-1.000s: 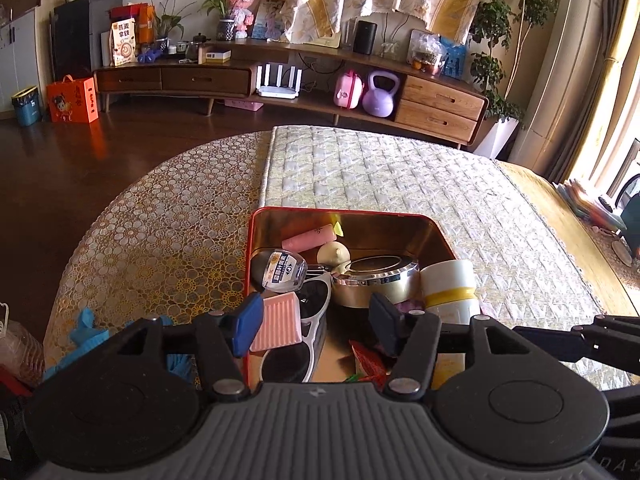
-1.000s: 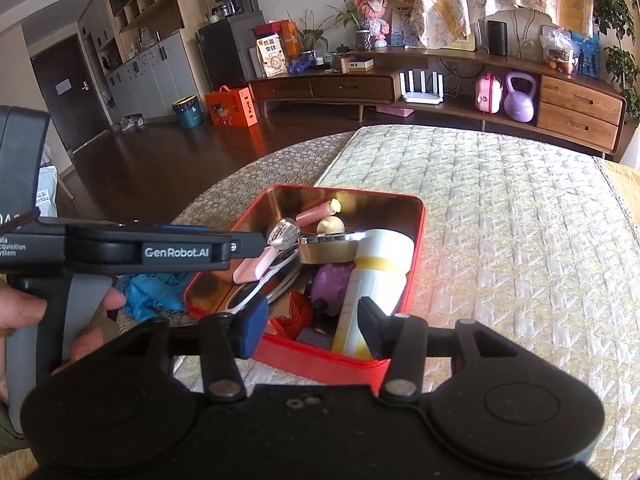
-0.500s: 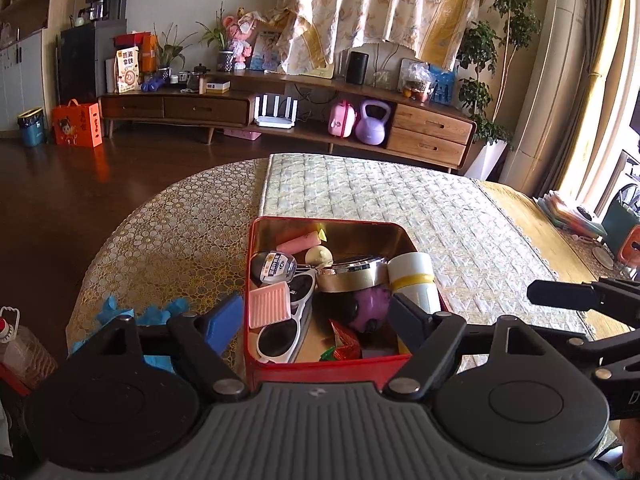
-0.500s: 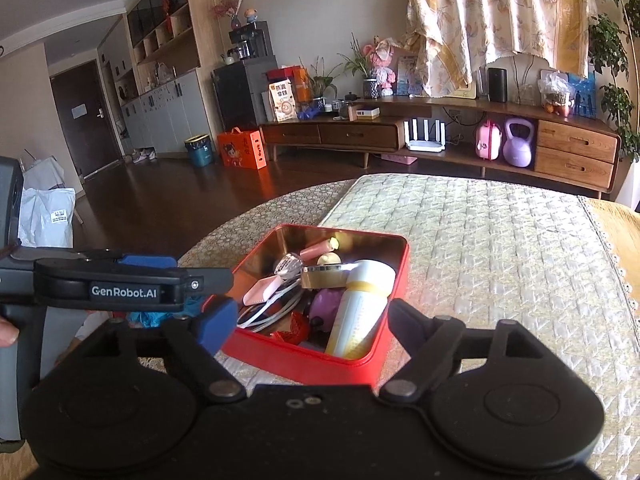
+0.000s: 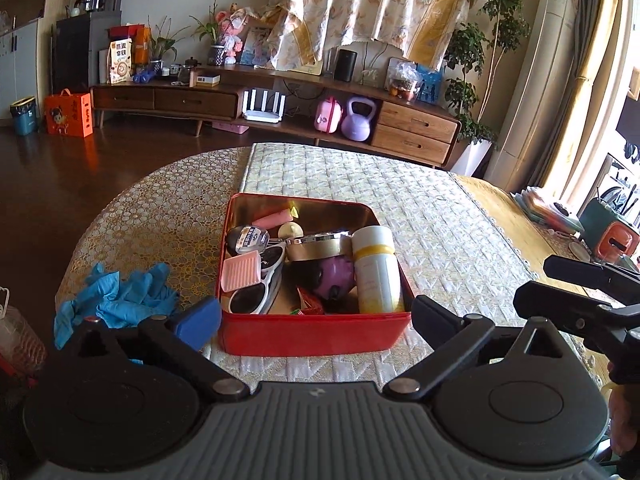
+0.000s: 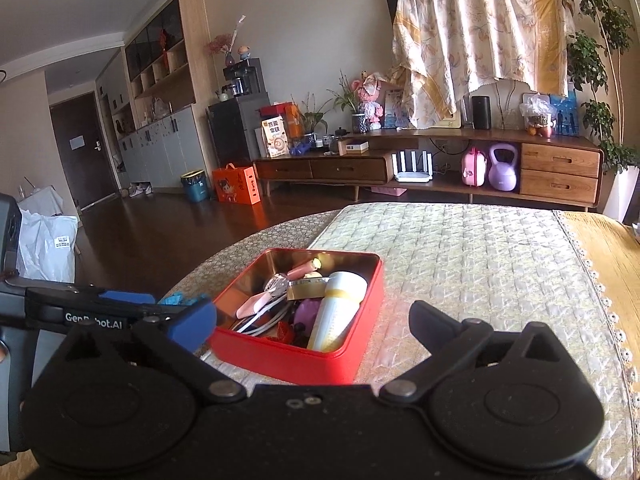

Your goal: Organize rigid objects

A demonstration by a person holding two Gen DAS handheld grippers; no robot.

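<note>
Sunglasses (image 5: 256, 288) with white frames, a pink ridged soap dish (image 5: 241, 271) and a small round tin (image 5: 247, 237) show plainly only from the left wrist, which looks down into the red tin box (image 5: 316, 336); that view also takes in crumpled blue gloves (image 5: 120, 294) on the lace cloth left of the box. From the right wrist the box (image 6: 280, 360) is seen lower and from its right corner, so its near wall hides much of the contents, while a white bag (image 6: 48, 244) on the dark floor appears only there. The box sits on the quilted table cover (image 5: 440, 232), its gold inside crowded: a white bottle with a yellow band (image 5: 376, 272) lies along the right wall, a purple ball (image 5: 338, 276) beside it, a gold-rimmed round case (image 5: 316, 246) behind. The left gripper (image 5: 316, 318) tilts down at the box's near wall, jaws opening wide, empty. The right gripper (image 6: 312, 320) points more level, jaws likewise opening, nothing gripped.
</note>
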